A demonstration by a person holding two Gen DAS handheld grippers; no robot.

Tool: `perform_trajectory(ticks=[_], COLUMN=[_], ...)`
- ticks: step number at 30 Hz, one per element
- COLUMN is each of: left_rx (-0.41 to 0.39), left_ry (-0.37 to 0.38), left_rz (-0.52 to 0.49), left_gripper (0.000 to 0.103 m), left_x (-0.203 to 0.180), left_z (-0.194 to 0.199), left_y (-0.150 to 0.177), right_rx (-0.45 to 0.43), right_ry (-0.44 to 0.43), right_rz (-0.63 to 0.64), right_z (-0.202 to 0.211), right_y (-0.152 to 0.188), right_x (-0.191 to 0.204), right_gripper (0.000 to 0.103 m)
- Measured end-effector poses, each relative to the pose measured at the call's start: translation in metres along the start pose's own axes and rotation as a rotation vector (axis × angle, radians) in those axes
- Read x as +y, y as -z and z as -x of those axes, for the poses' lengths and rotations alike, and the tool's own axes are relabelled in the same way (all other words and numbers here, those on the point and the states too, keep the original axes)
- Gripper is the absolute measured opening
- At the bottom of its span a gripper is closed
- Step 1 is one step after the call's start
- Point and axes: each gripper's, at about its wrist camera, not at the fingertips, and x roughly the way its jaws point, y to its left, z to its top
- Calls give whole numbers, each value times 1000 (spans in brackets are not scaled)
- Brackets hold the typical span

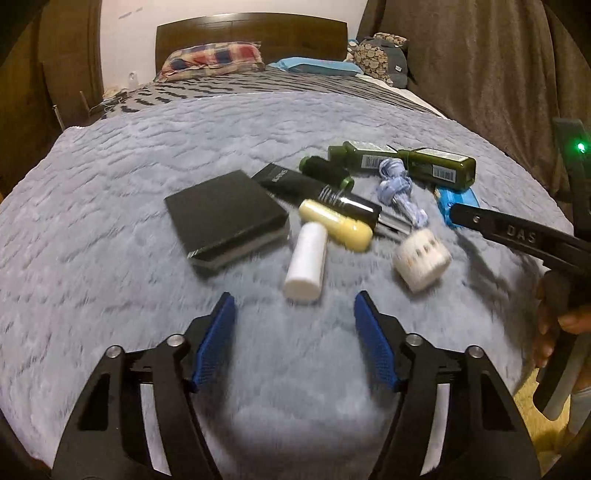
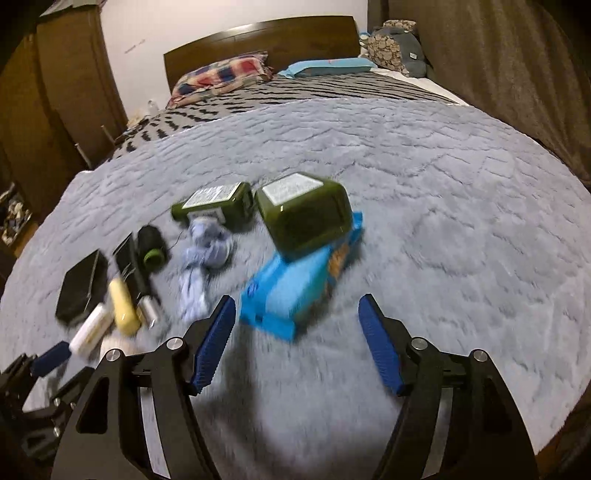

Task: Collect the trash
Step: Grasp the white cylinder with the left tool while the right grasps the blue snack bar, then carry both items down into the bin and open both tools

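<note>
A heap of items lies on the grey-blue blanket (image 1: 110,229). In the left wrist view: a white cylinder (image 1: 304,262), a yellow capsule (image 1: 336,223), a white round cap (image 1: 421,260), a black box (image 1: 225,214), a black tube (image 1: 314,190), two green bottles (image 1: 439,166), a crumpled blue-white wrapper (image 1: 397,188). My left gripper (image 1: 294,347) is open and empty, just short of the white cylinder. In the right wrist view my right gripper (image 2: 297,345) is open and empty, just before a blue packet (image 2: 291,291) with a green bottle (image 2: 306,218) on it.
Pillows (image 1: 210,59) and a wooden headboard (image 1: 251,29) are at the far end of the bed. Brown curtains (image 1: 480,66) hang on the right. A wooden wardrobe (image 2: 55,92) stands at the left. The right gripper's body (image 1: 517,232) shows at the right of the left wrist view.
</note>
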Motion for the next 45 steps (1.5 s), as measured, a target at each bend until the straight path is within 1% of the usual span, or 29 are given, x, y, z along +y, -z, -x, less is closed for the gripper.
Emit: perform_trajectory(ticks=[5, 7, 10, 11, 12, 13, 14, 15, 17, 20, 23, 26, 29, 33, 41, 45], left_rx=[5, 11, 14, 16, 18, 19, 20, 19, 17, 19, 23, 18, 16, 7, -37, -30], left_ry=[14, 20, 13, 16, 22, 28, 32, 28, 23, 36, 53, 53, 75, 79, 99, 116], left_rz=[-5, -5, -11, -9, -7, -8, -14, -22, -32, -31, -38, -50, -42, -41, -52, -62], left_gripper=[50, 49, 38, 32, 26, 23, 18, 18, 18, 18, 18, 18, 18, 18, 18, 18], left_x=[-1, -1, -1, 0, 0, 0, -1, -2, -5, -8, -14, -21, -25, -30, -45, -54], left_z=[-16, -23, -29, -30, -30, -30, -28, -27, -23, -14, -3, 10, 22, 39, 87, 101], left_y=[-14, -18, -23, -24, -24, -23, -22, -20, -17, -11, -2, 10, 23, 39, 75, 94], right_rx=[15, 22, 35, 34, 30, 28, 26, 25, 30, 32, 35, 32, 28, 16, -29, -34], right_ry=[34, 57, 87, 91, 94, 93, 93, 91, 74, 55, 27, 9, -4, -27, -108, -151], right_rz=[-6, 3, 30, 34, 41, 47, 54, 66, 76, 82, 82, 91, 101, 108, 149, 167], right_z=[-18, -26, -33, -33, -31, -29, -28, -25, -19, -7, 8, 23, 39, 59, 112, 134], right_y=[-14, -20, -23, -22, -21, -20, -19, -16, -13, -4, 7, 20, 36, 56, 100, 120], right_x=[3, 5, 10, 10, 10, 9, 8, 6, 2, -4, -9, -12, -15, -16, -7, -3], right_gripper=[71, 71, 71, 68, 63, 60, 54, 48, 45, 42, 41, 40, 40, 40, 40, 40])
